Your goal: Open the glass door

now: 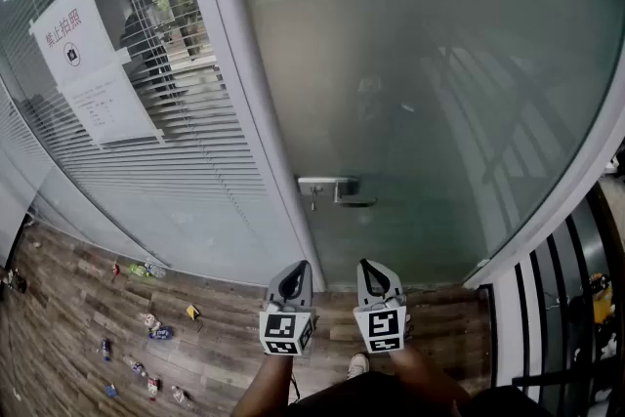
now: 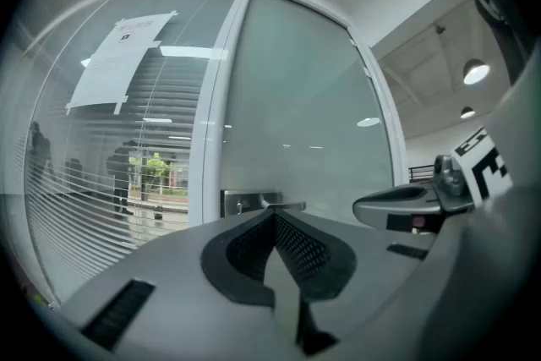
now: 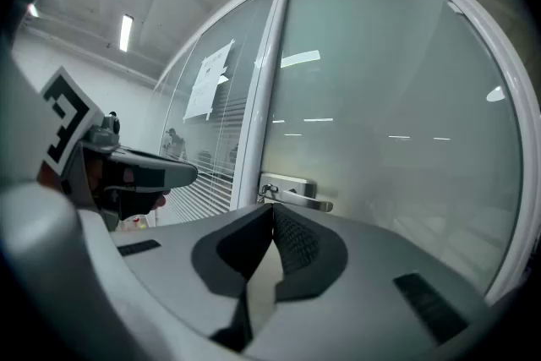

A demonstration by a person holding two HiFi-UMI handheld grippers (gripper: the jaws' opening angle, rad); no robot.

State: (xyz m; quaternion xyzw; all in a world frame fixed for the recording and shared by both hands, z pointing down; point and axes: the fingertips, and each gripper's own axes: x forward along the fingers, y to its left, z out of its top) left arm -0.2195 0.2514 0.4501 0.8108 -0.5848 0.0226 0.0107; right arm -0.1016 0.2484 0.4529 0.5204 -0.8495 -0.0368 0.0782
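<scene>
A frosted glass door (image 1: 439,93) in a white frame fills the upper right of the head view. Its metal lever handle (image 1: 337,192) sits at the door's left edge on a square plate. My left gripper (image 1: 292,281) and right gripper (image 1: 374,279) hang side by side below the handle, well short of it, both pointing level at the door. Each is shut with nothing between its jaws. The handle (image 2: 264,202) shows just beyond the left gripper (image 2: 272,213), and the handle (image 3: 292,192) lies ahead of the right gripper (image 3: 272,207).
Left of the door stands a glass wall with blinds (image 1: 166,112) and two paper notices (image 1: 88,63). Small bits of litter (image 1: 146,327) lie on the wood floor at lower left. A black railing (image 1: 576,308) runs at the right. A shoe (image 1: 357,365) shows below.
</scene>
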